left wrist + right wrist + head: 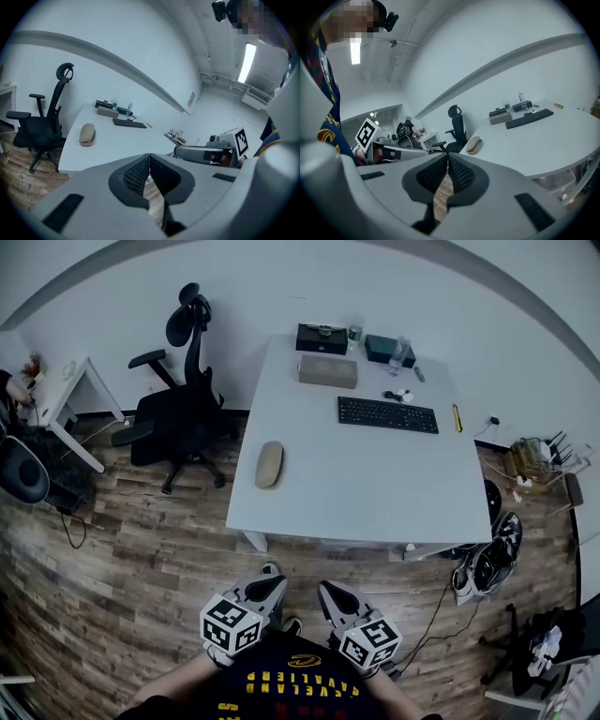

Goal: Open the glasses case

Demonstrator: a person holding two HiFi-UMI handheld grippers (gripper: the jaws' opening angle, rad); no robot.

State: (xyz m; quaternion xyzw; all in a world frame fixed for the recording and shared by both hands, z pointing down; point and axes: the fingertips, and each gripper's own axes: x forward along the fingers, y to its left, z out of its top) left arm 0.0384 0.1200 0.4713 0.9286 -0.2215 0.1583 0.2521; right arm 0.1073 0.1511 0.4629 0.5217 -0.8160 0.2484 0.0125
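Because the glasses case lies out of reach at eleven o'clock, my left tool and right tool hang pressed together, empty.

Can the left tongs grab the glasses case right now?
Probably not yet: the left tongs hang shut over the floor, short of the table. Nothing blocks the glasses case near the edge.

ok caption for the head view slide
Left gripper and right gripper, both shut and empty, short of the white table bearing the closed glasses case.
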